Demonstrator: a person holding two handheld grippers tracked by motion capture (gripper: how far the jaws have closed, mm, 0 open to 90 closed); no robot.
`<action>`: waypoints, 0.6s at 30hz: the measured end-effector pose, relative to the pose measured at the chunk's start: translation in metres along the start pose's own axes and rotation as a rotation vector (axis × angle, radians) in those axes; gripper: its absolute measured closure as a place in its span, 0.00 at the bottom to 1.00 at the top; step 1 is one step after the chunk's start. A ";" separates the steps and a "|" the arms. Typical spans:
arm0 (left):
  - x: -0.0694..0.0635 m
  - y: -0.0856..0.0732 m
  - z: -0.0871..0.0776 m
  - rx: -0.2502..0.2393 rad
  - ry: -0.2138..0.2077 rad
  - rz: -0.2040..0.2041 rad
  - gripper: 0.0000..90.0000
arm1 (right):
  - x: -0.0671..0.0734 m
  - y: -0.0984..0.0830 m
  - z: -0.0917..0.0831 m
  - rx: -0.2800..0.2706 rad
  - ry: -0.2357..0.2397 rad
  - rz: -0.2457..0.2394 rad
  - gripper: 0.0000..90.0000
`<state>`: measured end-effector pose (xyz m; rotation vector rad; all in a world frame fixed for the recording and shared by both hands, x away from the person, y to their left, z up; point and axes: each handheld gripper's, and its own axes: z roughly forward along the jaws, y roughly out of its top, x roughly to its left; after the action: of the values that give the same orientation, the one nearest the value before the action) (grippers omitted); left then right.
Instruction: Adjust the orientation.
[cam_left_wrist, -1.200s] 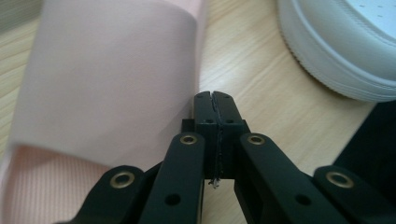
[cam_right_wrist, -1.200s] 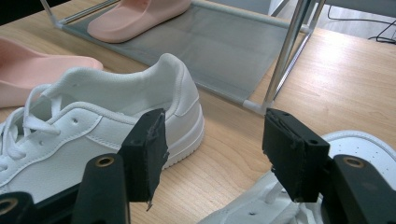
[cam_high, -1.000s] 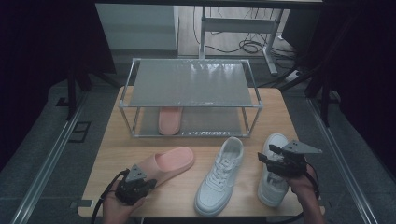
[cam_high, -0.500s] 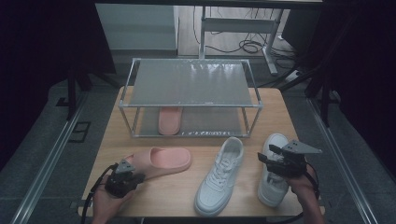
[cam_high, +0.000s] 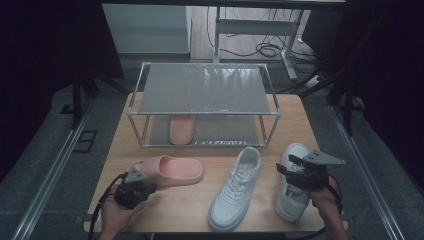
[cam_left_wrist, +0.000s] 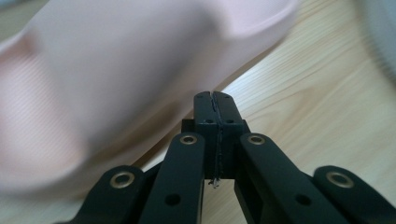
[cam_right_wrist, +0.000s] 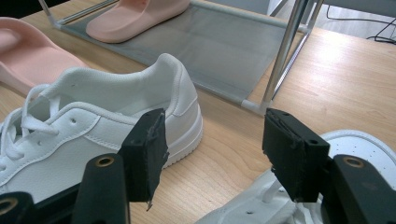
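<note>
Table: wood top (cam_high: 165, 200), shoe rack (cam_high: 205, 95) at back.
L gripper (cam_high: 135, 186): jaws closed, empty; pink slipper (cam_high: 167, 169) just ahead, prob. nudging it.
R gripper (cam_high: 300, 175): jaws wide, over right sneaker (cam_high: 292, 200), ready to grab.

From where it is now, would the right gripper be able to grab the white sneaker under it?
Probably yes: the right gripper hovers with open jaws right above the right-hand white sneaker, and nothing lies between them.

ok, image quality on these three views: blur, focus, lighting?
Left gripper view: pink slipper smeared soft, too close, while the shut left gripper is sharp. Right gripper view: crisp on the white sneaker. High view: table evenly lit, dark surroundings, no glare.
</note>
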<state>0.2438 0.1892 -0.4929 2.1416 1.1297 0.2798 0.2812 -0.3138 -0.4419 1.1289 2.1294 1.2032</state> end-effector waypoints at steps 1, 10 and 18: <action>-0.004 0.007 0.002 -0.006 -0.008 0.015 1.00 | 0.000 0.000 0.000 -0.002 0.000 -0.001 0.45; -0.018 0.070 0.027 -0.022 -0.033 0.081 1.00 | -0.002 0.000 -0.002 -0.006 -0.001 0.000 0.45; -0.007 0.101 0.061 0.015 -0.028 0.046 1.00 | -0.002 0.000 -0.002 -0.004 0.000 -0.001 0.45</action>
<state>0.3335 0.1159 -0.4702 2.1796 1.0710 0.2622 0.2814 -0.3162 -0.4410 1.1266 2.1259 1.2065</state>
